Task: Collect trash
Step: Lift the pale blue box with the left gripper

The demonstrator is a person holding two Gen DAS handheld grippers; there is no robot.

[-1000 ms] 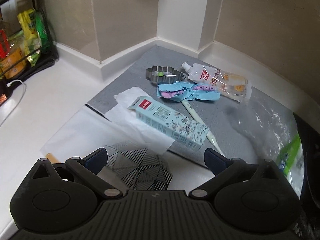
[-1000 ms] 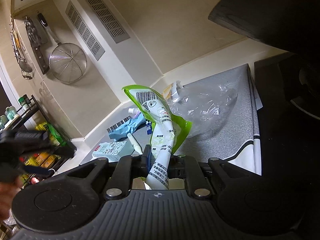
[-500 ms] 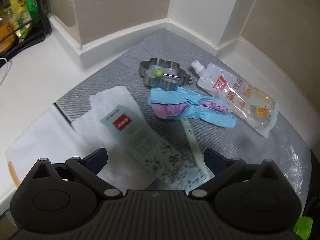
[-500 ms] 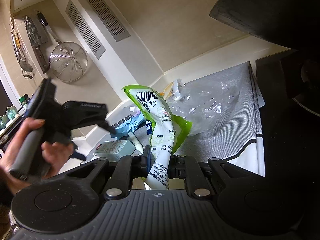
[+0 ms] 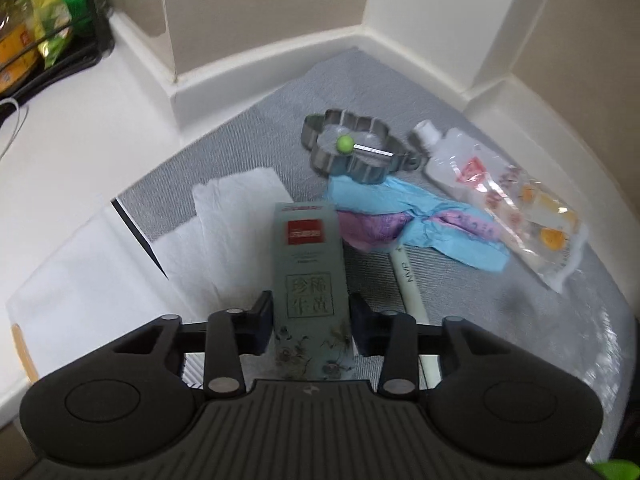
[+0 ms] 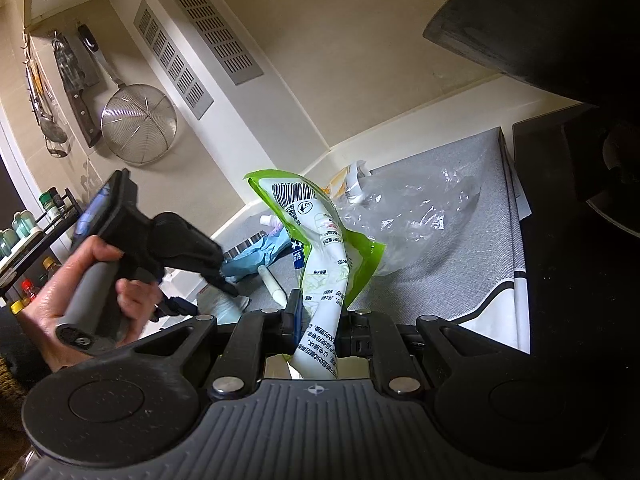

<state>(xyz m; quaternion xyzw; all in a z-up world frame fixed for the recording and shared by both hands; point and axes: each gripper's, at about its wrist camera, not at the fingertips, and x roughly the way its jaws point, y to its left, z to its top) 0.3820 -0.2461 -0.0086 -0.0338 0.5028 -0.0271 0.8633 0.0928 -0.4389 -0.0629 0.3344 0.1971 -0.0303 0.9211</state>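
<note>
Two grippers (image 5: pixel 310 316) (image 6: pixel 316 312), each around trash: box (image 5: pixel 308 276), green pouch (image 6: pixel 320 248).

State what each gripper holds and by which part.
Left gripper: jaws have just closed on the box, near its lower end. Right gripper: shut on the green pouch, at its bottom.

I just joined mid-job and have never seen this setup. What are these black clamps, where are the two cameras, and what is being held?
No robot: a person carries a handheld two-finger gripper in each hand, each with a camera looking along its fingers. In the left view, the left gripper has just been closing around a pale green carton lying on the grey mat, beside a blue glove, a drink pouch and a metal cutter. In the right view, the right gripper is shut on a green-and-white packet.
</note>
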